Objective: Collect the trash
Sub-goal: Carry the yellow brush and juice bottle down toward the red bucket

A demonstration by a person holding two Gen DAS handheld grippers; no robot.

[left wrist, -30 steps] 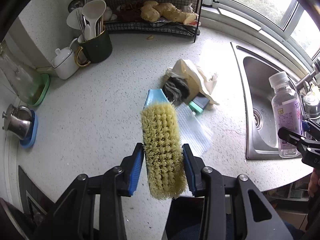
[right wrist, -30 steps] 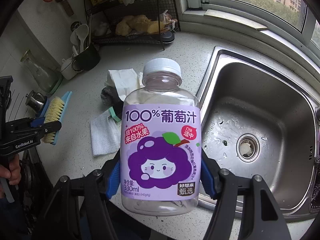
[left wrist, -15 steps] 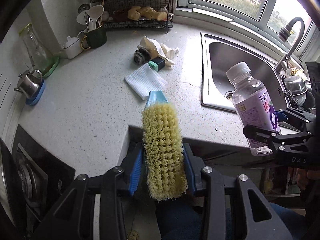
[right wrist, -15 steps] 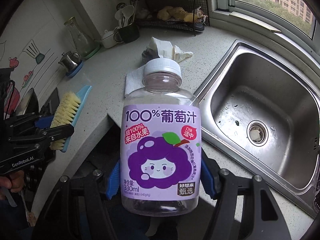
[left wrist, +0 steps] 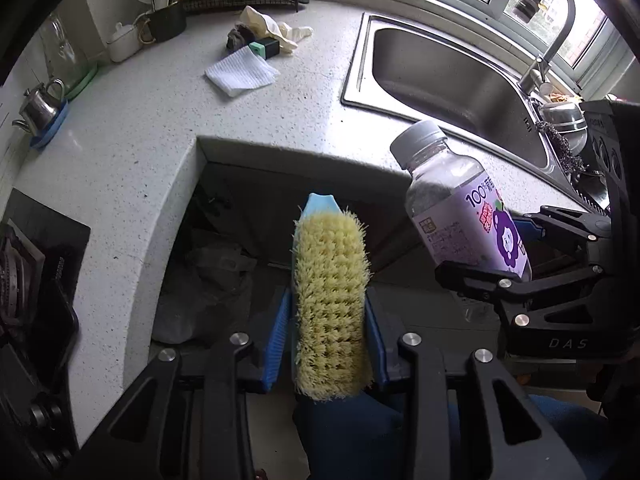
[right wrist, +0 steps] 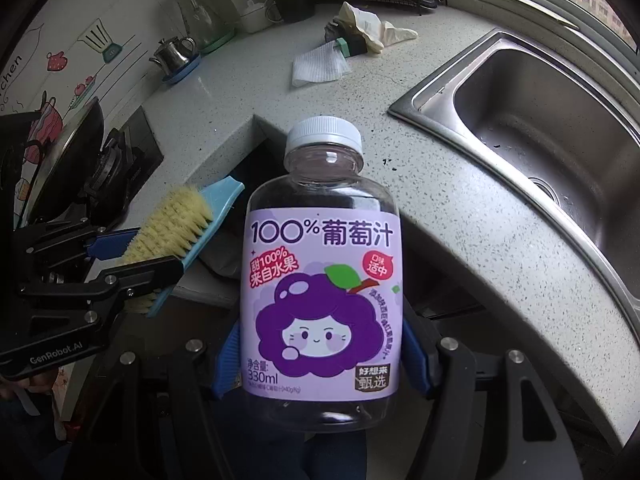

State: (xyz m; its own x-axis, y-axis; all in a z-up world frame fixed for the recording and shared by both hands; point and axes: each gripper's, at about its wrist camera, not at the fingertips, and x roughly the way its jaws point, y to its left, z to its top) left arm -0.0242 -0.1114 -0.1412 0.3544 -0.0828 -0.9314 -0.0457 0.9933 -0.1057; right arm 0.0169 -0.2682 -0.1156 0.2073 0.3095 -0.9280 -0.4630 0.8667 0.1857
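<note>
- Kitchen worktop (left wrist: pixel 168 120), speckled white and L-shaped, with a steel sink (left wrist: pixel 452 68) set under the window; a dark recess opens below its inner corner.
- Left gripper (left wrist: pixel 328 340): jaws closing slightly, pads pressed on a scrubbing brush (left wrist: pixel 330 300) with yellow bristles and a blue back. Brush is held.
- Right gripper (right wrist: pixel 322 356): jaws about half open, clamped on an empty grape-juice bottle (right wrist: pixel 322 280), cap on, upright in the grip.
- Change noted: one second ago both items hung over the worktop; both now hang off its edge, above the recess.
- A pale bag (left wrist: pixel 204 288) sits in that recess; whether it is the bin cannot be confirmed.
- Remaining on the worktop: a white cloth (left wrist: pixel 240 72) and a crumpled heap (left wrist: pixel 272 32) beside it, still uncollected.
- Assessment: carry phase is nearly done; release comes next.
</note>
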